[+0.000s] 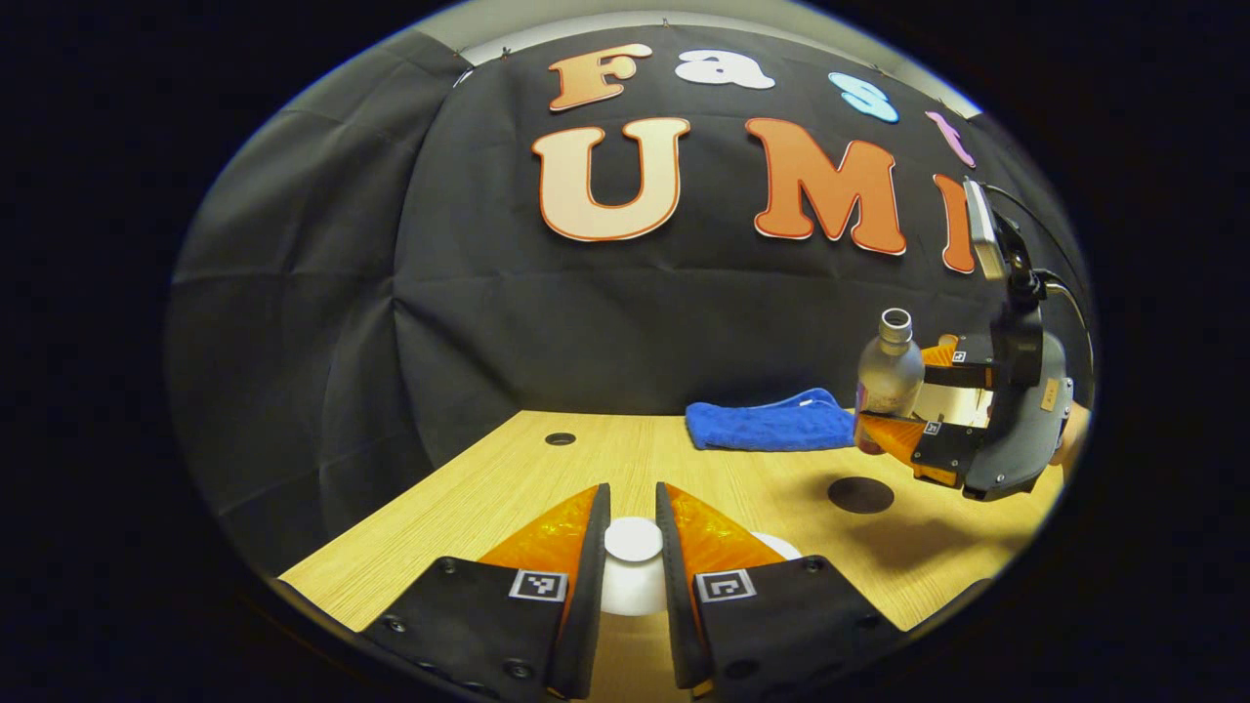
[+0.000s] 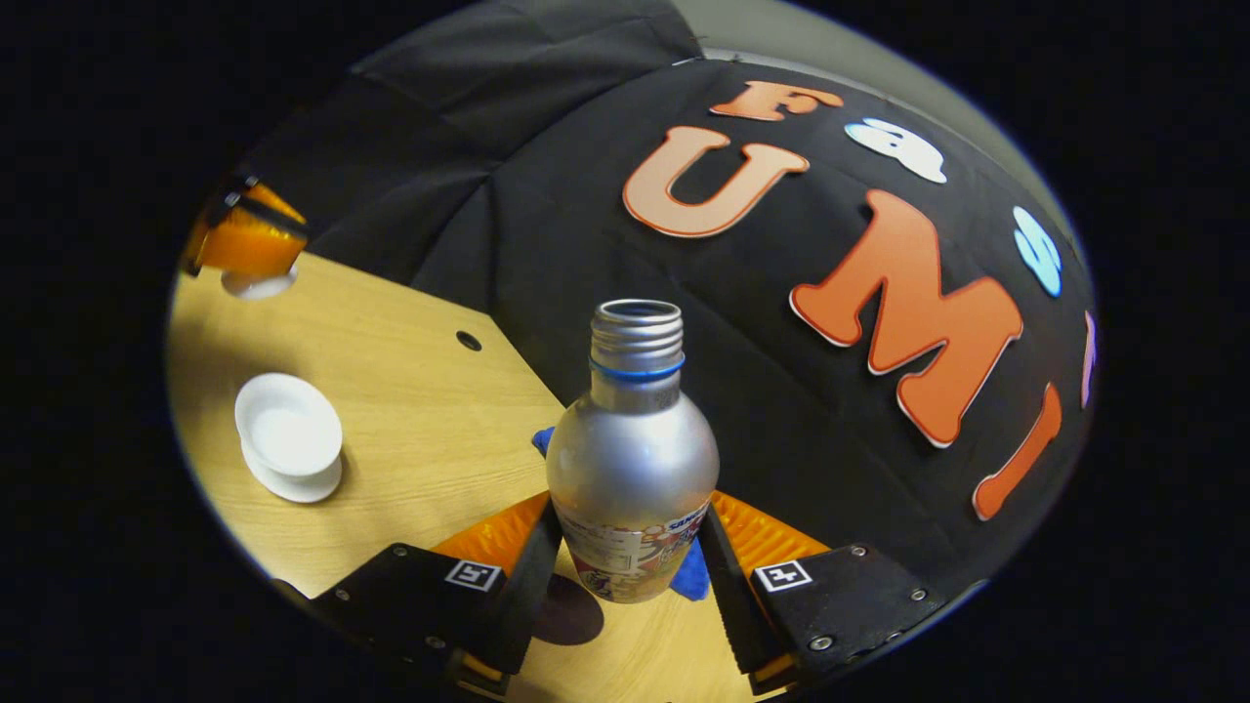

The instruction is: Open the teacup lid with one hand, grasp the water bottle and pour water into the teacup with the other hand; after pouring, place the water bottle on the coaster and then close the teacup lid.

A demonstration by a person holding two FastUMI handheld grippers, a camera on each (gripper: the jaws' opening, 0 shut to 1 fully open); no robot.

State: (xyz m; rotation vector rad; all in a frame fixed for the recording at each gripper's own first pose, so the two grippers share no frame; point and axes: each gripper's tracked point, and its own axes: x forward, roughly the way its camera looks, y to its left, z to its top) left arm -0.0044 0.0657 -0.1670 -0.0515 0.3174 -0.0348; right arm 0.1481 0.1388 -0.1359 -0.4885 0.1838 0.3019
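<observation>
Clamped between the right gripper (image 2: 625, 561) fingers, the uncapped silver water bottle (image 2: 632, 459) should tip slowly over the open teacup (image 2: 289, 434), while the left gripper (image 1: 633, 576), closed on the white lid (image 1: 633, 540), holds it aside.

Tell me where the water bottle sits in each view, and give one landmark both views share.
Left gripper view: the water bottle is at far right, raised above the table, clamped by the right gripper.
Right gripper view: the water bottle stands centre, between that gripper's own fingers.
Shared landmark: the blue cloth behind the bottle.
</observation>
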